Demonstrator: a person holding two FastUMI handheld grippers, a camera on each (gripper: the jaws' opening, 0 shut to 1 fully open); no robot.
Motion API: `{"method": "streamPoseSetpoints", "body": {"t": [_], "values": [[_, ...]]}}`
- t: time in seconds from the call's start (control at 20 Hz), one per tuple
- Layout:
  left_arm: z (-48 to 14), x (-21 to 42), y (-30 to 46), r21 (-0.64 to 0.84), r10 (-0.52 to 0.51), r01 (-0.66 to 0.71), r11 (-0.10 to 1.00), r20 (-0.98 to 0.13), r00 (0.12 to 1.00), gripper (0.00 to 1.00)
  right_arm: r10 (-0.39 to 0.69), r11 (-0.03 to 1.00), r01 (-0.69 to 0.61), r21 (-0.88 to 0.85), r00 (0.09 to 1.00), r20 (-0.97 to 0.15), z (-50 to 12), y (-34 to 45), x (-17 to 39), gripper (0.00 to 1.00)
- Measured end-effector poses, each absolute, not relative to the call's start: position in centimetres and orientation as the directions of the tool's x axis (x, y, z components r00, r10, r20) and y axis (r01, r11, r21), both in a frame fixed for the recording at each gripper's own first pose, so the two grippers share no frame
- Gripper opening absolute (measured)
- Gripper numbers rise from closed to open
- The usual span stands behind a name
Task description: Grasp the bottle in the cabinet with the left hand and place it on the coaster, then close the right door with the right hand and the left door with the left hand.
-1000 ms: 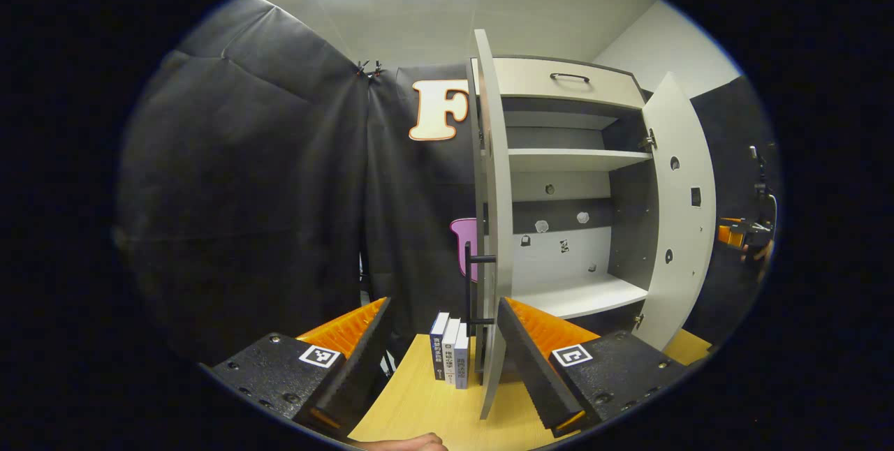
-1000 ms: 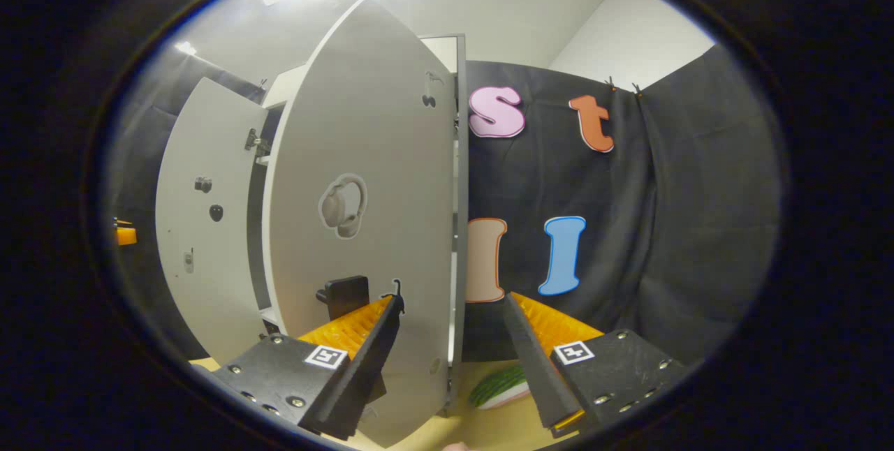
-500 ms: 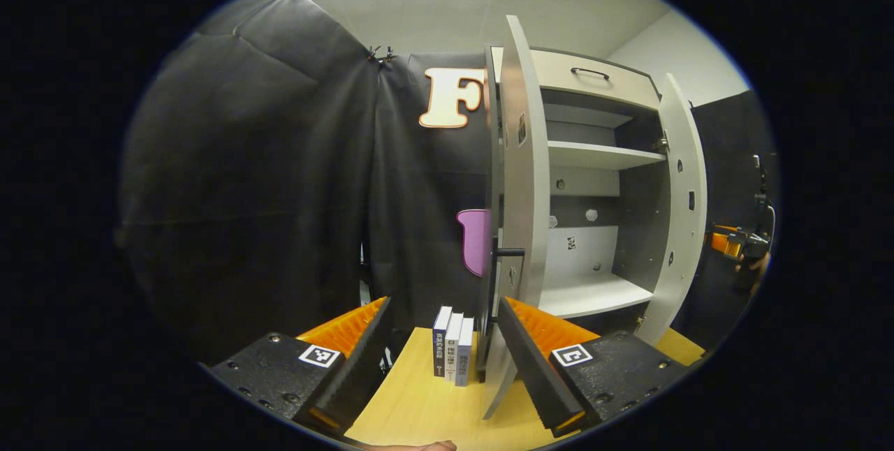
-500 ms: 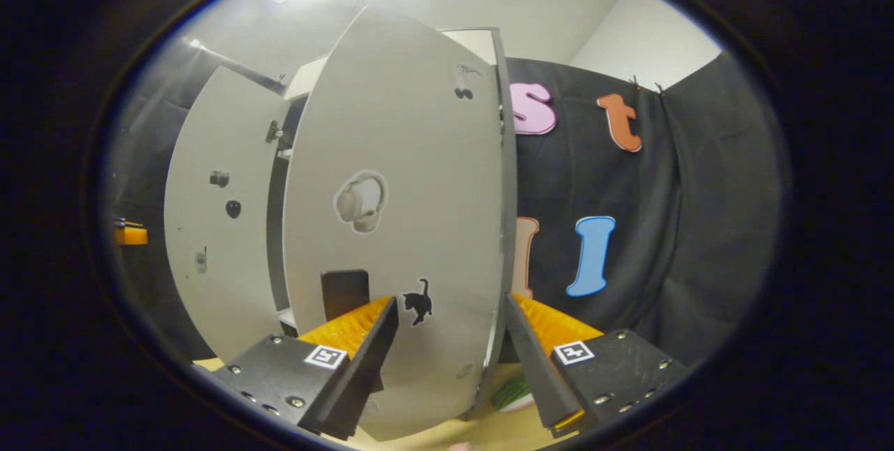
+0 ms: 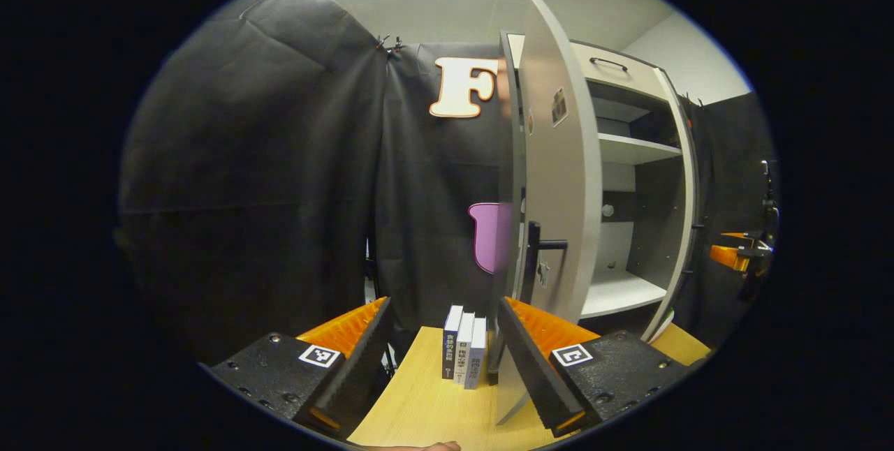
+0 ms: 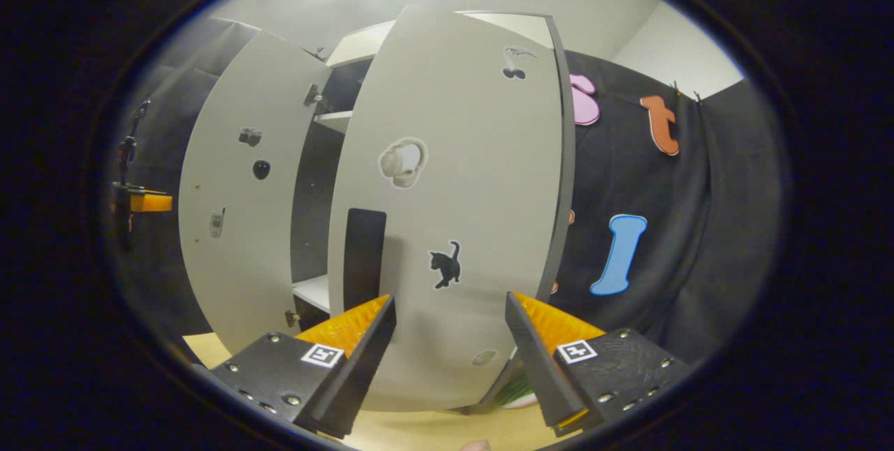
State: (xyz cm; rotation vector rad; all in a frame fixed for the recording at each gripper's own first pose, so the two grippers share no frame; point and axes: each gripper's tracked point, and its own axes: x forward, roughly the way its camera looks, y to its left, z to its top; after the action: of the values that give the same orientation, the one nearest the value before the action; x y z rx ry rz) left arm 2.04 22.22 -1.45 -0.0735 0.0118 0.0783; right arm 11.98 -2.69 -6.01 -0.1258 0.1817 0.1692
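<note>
Right gripper view: cat sticker [image 6: 445,264] on right door [image 6: 454,227].

We see a light wooden table [image 5: 426,402] running ahead between the fingers in the left gripper view. On it, 3 upright books [image 5: 464,357] stand side by side between the fingertips, just beside the right finger. The cabinet [image 5: 628,179] stands on the table beyond the right finger.
</note>
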Motion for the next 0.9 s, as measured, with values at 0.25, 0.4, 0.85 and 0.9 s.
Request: {"method": "streamPoseSetpoints", "body": {"t": [0.25,0.4,0.85,0.9], "values": [[-1.5,5.0,23.3,-0.067,0.072,-0.074,0.995,-0.03,0.997,0.95,0.147,0.985,-0.163,-0.063,0.969,-0.2,-6.7,-3.5,11.5,0.95],[-0.5,6.5,22.9,-0.05,0.065,-0.066,0.997,-0.019,0.998,0.95,0.129,0.989,-0.142,-0.049,0.972,-0.199,-7.0,-4.4,10.9,0.95],[0.5,7.4,20.5,-0.057,0.053,-0.055,0.997,-0.027,0.998,0.92,0.087,0.994,-0.098,-0.044,0.975,-0.204,-7.0,-6.9,6.4,0.95],[0.4,7.3,20.4,-0.048,0.062,-0.063,0.997,-0.034,0.998,0.92,0.079,0.995,-0.089,-0.039,0.977,-0.2,-7.0,-7.2,5.8,0.95]]}}
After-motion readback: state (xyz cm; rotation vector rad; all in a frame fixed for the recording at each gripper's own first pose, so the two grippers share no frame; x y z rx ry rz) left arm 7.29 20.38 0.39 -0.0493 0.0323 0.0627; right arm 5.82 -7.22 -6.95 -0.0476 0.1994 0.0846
